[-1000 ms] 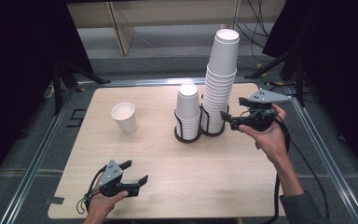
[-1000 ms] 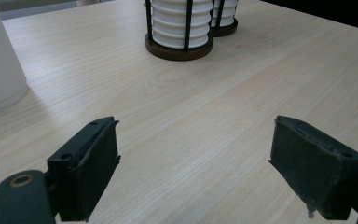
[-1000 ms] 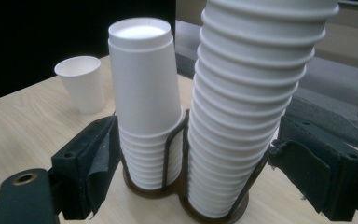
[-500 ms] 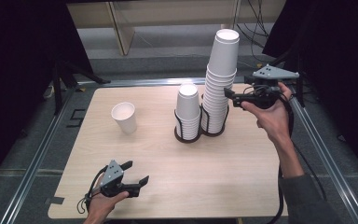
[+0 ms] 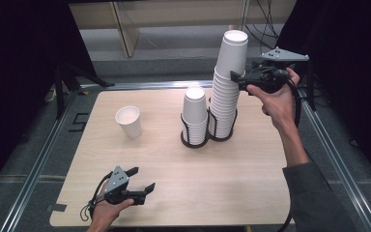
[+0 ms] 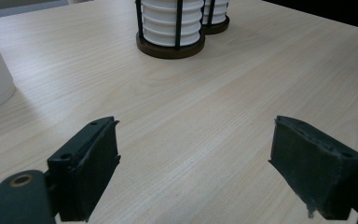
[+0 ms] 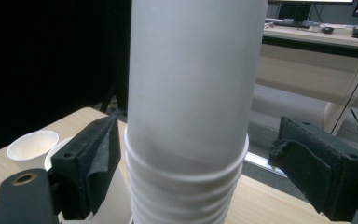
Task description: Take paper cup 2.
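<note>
At the back right of the table [image 5: 251,183], the tall stack [image 5: 228,87] of white paper cups is standing in a black wire holder [image 5: 221,126], with a shorter stack [image 5: 194,113] in the twin holder just beside it and a lone cup [image 5: 129,121] standing upright well apart to the left. The top cup [image 5: 234,50] is rising clear above the nested rims, and that is the one to take. It is looking light and thin-walled, likely to dent under a hard squeeze and to slide on smooth paper; nested cups also tend to cling, so a neighbour may be coming up with it. The best hold is probably across the bare wall just above the next rim, gently, with a straight pull upward.

The right gripper [image 5: 236,77] is reaching level toward that spot, high on the stack. Seen from its own camera, its jaws are standing wide on either side of the top cup [image 7: 191,74], the pads [image 7: 100,158] not pressing on it, so nothing is gripped yet.

The left gripper [image 5: 142,181] is resting near the front edge, jaws parted over bare wood and holding nothing.
</note>
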Tool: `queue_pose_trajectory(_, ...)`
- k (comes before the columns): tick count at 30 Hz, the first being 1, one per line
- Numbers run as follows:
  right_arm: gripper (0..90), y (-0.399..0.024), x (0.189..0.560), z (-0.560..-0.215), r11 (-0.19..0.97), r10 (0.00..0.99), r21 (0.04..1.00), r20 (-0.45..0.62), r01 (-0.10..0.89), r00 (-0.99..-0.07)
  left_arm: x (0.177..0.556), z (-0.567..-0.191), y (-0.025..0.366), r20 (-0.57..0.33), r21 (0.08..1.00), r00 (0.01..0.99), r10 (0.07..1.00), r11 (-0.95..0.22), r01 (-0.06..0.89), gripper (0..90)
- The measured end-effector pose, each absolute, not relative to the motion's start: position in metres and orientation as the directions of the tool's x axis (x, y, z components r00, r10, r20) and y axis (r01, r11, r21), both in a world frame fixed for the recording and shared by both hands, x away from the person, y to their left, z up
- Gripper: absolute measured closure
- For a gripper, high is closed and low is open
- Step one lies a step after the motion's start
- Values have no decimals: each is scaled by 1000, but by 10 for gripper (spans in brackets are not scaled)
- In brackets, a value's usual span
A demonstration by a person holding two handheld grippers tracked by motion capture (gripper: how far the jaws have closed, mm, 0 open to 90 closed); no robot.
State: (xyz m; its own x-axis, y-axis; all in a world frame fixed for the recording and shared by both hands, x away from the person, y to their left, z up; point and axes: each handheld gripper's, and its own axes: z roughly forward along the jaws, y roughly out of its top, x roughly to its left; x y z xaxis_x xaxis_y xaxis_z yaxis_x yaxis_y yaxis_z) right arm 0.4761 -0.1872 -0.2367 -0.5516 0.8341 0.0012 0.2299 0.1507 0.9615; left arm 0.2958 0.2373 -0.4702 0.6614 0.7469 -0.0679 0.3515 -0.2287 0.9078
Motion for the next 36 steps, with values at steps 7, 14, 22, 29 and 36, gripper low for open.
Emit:
queue_pose_trajectory(7,153,-178,491,-228,135,842,961,18,242,-540,295,-470,237,-69,906,662,746,-232,355,144)
queue_pose_trajectory(14,125,-172,503,-227,104,834,960,58,259,-549,295,-470,236,-70,905,663,745,-233,356,144)
queue_pose_trajectory(22,142,-162,512,-225,109,834,961,52,255,-550,295,-471,235,-76,907,669,740,-227,355,144)
queue_pose_trajectory(29,135,-159,519,-228,94,829,960,71,263,-554,295,-470,235,-68,906,668,741,-235,353,144)
queue_pose_trajectory(36,147,-157,523,-228,90,825,960,78,266,-559,294,-470,234,-68,906,671,738,-236,351,145)
